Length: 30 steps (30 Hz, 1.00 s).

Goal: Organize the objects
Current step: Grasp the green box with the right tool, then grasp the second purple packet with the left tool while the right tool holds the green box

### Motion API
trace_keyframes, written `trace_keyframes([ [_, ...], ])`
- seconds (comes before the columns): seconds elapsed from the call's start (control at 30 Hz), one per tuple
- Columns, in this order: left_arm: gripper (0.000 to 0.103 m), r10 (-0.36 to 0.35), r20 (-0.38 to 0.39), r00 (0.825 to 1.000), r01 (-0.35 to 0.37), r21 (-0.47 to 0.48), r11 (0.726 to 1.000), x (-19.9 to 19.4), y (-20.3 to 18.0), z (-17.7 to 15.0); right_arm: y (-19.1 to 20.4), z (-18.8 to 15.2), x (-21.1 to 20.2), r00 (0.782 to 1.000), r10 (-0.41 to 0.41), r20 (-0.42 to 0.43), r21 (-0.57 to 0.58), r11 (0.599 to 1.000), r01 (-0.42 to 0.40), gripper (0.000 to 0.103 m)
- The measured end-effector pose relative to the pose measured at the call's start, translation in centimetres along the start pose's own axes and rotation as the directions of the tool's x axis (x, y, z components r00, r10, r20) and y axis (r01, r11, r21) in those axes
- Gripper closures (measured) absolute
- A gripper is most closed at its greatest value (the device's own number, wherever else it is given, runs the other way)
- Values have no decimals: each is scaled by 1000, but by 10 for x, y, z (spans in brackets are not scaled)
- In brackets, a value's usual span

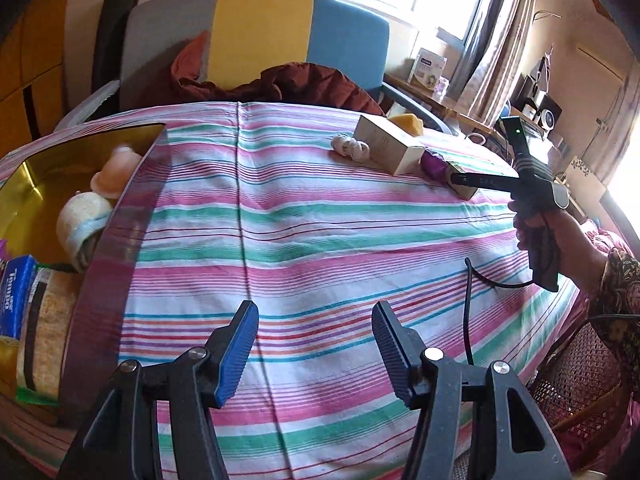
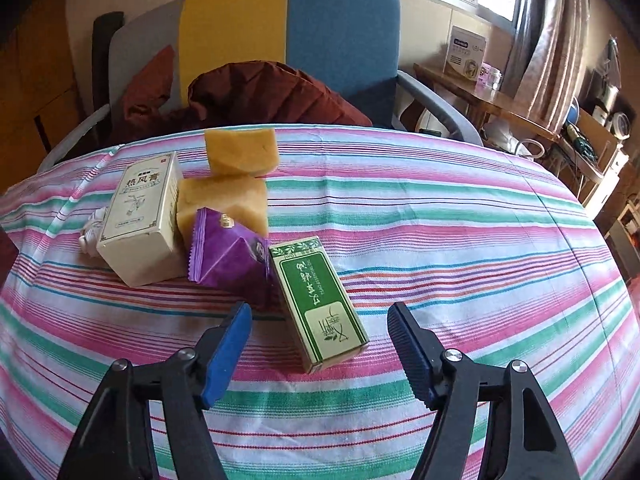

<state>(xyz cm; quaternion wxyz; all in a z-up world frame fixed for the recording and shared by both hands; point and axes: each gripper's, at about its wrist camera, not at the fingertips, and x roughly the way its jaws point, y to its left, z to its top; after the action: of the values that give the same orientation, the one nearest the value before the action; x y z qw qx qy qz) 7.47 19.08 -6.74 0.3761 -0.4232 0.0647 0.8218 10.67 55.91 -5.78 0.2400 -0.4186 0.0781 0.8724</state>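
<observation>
Right wrist view: two sponges, two boxes, one purple packet; both claws gape empty.

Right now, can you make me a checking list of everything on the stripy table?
Surface: striped tablecloth, wrinkled.
Job's things: green box, cream box, purple packet, two yellow sponges clustered; garlic bulbs beside the cream box.
Clutter: gold-lined tray holding tissue pack.
Grippers: left hand-held gripper open, empty; right hand-held gripper open, near the green box.
Cables: black cable on the cloth.
Surroundings: colourful chair, window.
</observation>
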Motion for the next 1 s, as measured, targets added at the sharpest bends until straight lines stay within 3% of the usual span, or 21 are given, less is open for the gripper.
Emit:
trace_keyframes([
  [0.1, 43, -16, -15, 1000, 16, -1, 1000, 8, -5, 6, 2, 0, 9, 1000, 8, -15, -9, 1000, -8, 44],
  [0.17, 43, -17, -17, 1000, 18, 9, 1000, 11, -9, 9, 0, 0, 15, 999, 27, -31, 15, 1000, -27, 61],
  [0.27, 43, -29, -25, 999, 29, 15, 999, 17, -14, 15, 0, 0, 17, 995, 85, -44, 55, 995, -83, 72],
  [0.53, 43, -69, -55, 996, 69, 4, 998, 34, -28, 37, 31, 0, 0, 975, 193, -113, 13, 981, -193, 72],
  [0.77, 43, -123, -87, 989, 121, -33, 992, 63, -48, 68, 11, 8, -7, 987, 128, -94, 67, 990, -122, 72],
  [1.0, 43, -205, -152, 967, 190, -108, 976, 116, -83, 105, -11, 3, 11, 982, 66, -177, 159, 987, -38, 72],
])
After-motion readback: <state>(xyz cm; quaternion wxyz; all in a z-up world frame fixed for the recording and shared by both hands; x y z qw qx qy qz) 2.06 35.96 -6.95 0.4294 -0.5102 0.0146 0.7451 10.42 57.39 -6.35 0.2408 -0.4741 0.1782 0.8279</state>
